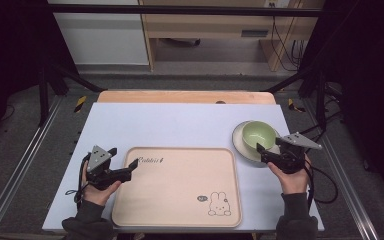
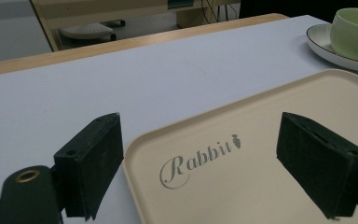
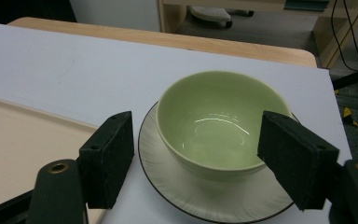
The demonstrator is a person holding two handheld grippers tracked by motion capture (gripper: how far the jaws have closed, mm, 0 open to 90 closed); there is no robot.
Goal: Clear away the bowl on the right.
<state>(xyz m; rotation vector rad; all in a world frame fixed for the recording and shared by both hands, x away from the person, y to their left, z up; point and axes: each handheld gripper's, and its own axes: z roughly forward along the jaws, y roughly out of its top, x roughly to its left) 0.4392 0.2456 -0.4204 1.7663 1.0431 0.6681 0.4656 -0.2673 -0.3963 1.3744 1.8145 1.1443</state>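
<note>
A beige tray [image 1: 177, 185] printed with "Rabbit" and a rabbit drawing lies at the table's front middle. At the right a pale green bowl [image 1: 258, 135] sits on a white, dark-rimmed plate [image 1: 241, 142]. My left gripper [image 1: 122, 161] is open at the tray's left edge; in the left gripper view it [image 2: 200, 140] straddles the tray [image 2: 270, 116] corner, holding nothing. My right gripper [image 1: 270, 150] is open just in front of the bowl. In the right gripper view it [image 3: 196, 140] has a jaw on either side of the bowl [image 3: 219, 121] and the plate [image 3: 161, 165], apparently without touching.
A pale blue-white mat [image 1: 180, 125] covers the wooden table, whose far edge [image 1: 185, 96] shows behind it. Black frame posts stand at both sides. Beyond the table are a wooden desk and cables on the floor.
</note>
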